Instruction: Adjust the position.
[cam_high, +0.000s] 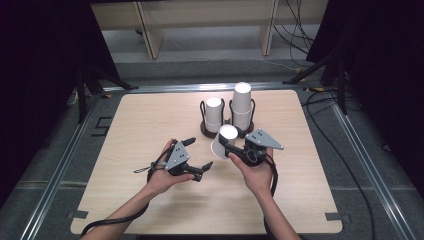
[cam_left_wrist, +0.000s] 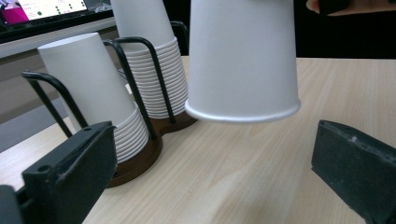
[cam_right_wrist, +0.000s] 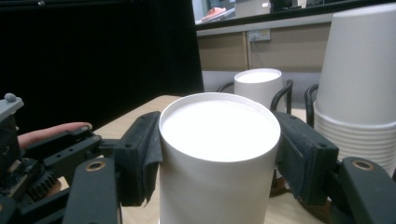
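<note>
Paper cup (cam_high: 223, 140), upside down, pinched on both sides between the jaws of the right gripper (cam_high: 231, 148) and held clear above the wooden table (cam_high: 150, 125), just in front of the two cup stacks. Left gripper (cam_high: 199, 156) nearby, jaws spread wide with nothing between them (rim of the raised cup seen between them in the left gripper view). Behind, shorter cup stack (cam_high: 214, 114) and taller cup stack (cam_high: 242, 106), each upside down in a black wire holder (cam_high: 204, 111) on a brown base.
</note>
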